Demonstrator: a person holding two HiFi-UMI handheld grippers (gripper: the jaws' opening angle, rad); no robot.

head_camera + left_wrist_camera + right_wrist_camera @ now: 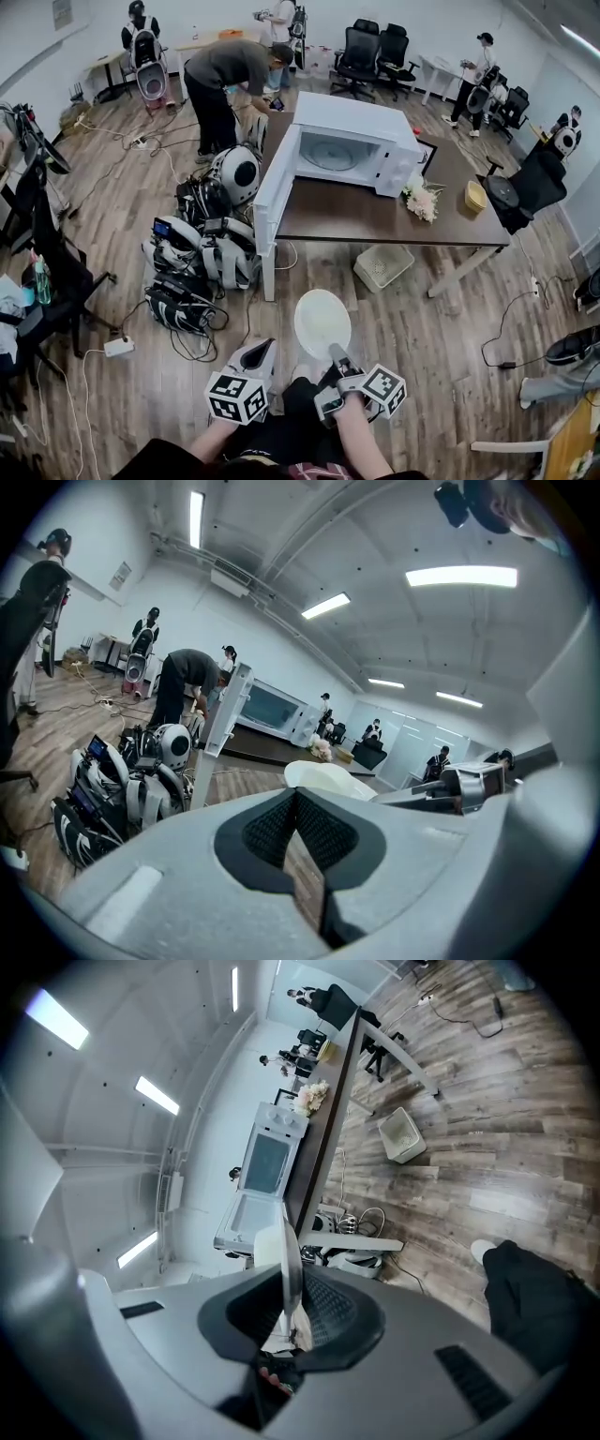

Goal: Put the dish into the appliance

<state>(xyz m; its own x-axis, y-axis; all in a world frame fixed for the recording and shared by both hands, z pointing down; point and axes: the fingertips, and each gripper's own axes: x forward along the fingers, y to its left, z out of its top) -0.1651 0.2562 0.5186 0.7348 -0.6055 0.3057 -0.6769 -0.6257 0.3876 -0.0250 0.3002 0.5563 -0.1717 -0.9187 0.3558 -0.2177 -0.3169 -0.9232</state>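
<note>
Room: wide office with a wood-plank floor [441, 328]. People stand or bend over at the far end, swivel chairs line the walls, and a heap of gear and cables [202, 258] lies left of the desk.
Desk: a brown desk [375, 220] stands well ahead of the person and carries a white microwave [352, 141] and a bunch of flowers [421, 201].
Microwave: its door [275, 192] hangs wide open at the person's left. The cavity faces forward and nothing shows inside but the round plate on its floor.
Dish: the white dish [322, 322] is in the air over the floor, low in front of the person and well apart from the desk.
Right hand-held gripper [335, 356]: clenched on the dish's near rim. Its own view shows the rim edge-on between the pads.
Left hand-held gripper [263, 352]: pads together on nothing, near the dish but apart from it.
Step in hand: the carry, by my reading. The dish is grasped but has not reached the microwave.
Next move: probably bring the dish up to the desk and hold it level. It would then pass through the opening clear of the door's edge and rest on the round plate before the pads let go. A pinch on so thin a rim may let the dish tip.
</note>
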